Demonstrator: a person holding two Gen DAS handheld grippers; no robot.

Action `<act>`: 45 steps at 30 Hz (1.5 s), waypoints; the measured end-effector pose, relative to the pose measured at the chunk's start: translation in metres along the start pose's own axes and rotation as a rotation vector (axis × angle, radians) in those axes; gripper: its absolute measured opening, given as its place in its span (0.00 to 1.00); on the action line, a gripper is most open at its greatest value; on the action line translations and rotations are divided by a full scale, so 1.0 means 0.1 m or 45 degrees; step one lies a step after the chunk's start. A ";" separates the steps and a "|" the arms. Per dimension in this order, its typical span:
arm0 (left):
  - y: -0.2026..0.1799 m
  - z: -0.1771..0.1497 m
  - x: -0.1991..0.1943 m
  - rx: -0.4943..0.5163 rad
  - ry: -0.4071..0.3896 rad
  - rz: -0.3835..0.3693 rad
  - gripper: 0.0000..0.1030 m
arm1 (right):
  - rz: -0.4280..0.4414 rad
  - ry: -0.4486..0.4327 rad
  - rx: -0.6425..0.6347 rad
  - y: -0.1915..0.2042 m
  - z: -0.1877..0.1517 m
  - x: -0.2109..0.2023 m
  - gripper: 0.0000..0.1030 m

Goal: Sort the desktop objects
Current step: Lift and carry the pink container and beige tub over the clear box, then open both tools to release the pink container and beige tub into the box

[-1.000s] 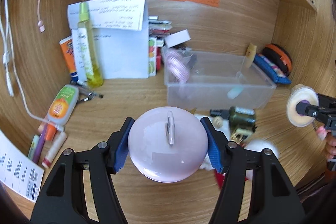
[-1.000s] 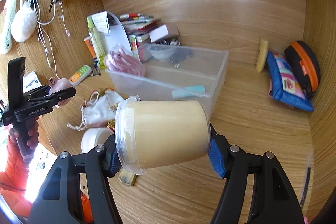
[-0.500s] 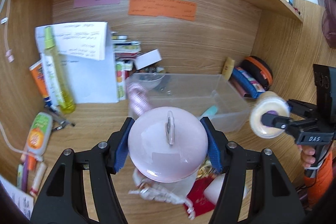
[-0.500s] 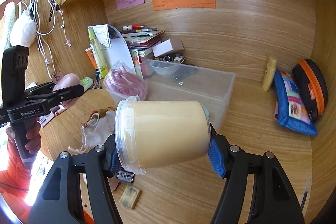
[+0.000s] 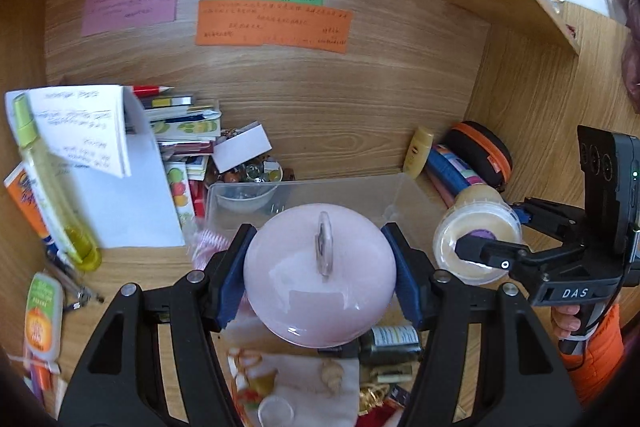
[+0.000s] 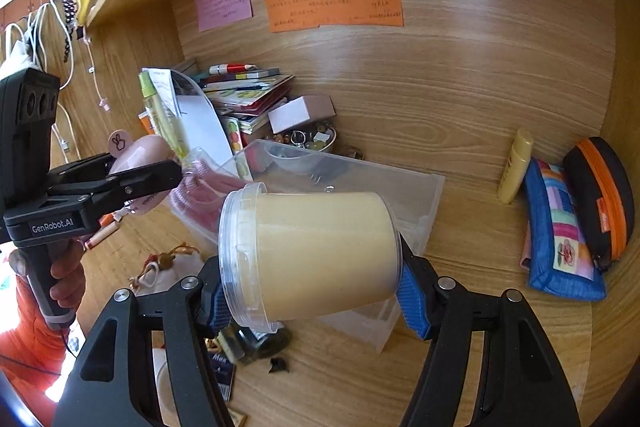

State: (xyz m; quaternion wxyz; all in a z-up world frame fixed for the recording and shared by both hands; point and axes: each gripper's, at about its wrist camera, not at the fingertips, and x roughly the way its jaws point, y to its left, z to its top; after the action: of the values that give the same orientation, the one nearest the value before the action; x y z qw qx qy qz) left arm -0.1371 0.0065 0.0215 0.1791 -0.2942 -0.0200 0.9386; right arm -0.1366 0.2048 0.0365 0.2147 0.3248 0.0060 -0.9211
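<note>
A pink round case [image 5: 320, 275] sat pinched in the left gripper [image 5: 320, 273] jaws above the clear plastic box [image 5: 408, 195]. Beside it, the right gripper [image 6: 310, 259] jaws pinched a cream-filled jar [image 6: 316, 255], lying sideways, over the cluttered tabletop [image 6: 472, 239].

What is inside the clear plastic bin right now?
The clear plastic bin holds a small clear bowl at its far end and a pink coiled item at its left end. The held pink round case and cream jar cover the rest.
</note>
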 end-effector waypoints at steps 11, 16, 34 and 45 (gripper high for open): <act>0.14 0.16 0.47 0.012 0.115 -0.013 0.61 | -0.017 0.081 0.045 -0.17 0.18 0.37 0.61; 0.20 0.26 0.61 0.017 0.157 -0.024 0.61 | -0.016 0.109 0.048 -0.23 0.28 0.49 0.61; 0.34 0.30 1.24 0.100 0.418 0.029 0.61 | -0.060 0.268 -0.013 -0.30 0.34 1.04 0.61; 0.32 0.18 1.41 0.177 0.544 0.051 0.61 | -0.161 0.342 -0.114 -0.26 0.39 1.26 0.61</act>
State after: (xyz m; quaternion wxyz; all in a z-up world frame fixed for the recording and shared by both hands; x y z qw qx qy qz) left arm -0.2654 0.0272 -0.0448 0.1803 -0.4736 0.0889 0.8575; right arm -0.2579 0.1736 -0.0117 0.1679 0.4341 0.0962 -0.8798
